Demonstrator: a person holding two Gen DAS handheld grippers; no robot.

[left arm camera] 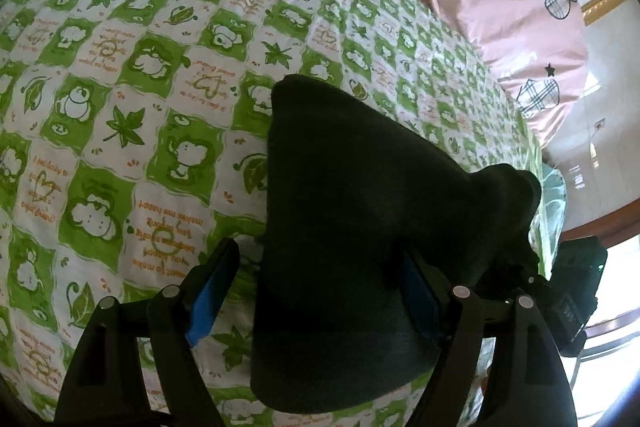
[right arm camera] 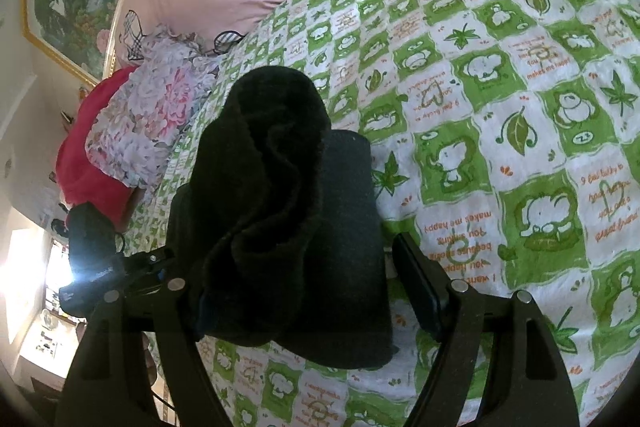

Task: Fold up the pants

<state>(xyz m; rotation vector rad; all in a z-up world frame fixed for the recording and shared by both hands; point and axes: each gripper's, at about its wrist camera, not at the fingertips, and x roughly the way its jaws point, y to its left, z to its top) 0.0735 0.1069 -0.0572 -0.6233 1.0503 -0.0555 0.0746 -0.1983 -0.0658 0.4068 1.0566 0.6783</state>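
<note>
Pants (left arm camera: 352, 227), dark and bunched in thick folds, sit between each tool's spread fingers over the bedsheet (left arm camera: 120, 87).

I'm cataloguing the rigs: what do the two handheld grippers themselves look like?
Both match. The left gripper and right gripper have matte black linkage arms with round silver pivot pins. The left fingers carry bright blue pads; the right's pads look dark. No sleeves visible.

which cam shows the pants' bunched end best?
Right wrist: the pants show the rolled, bunched end facing the camera, folds visible, on the bedsheet. Left wrist shows the pants only as a smooth dark slab, with no fold detail.
</note>
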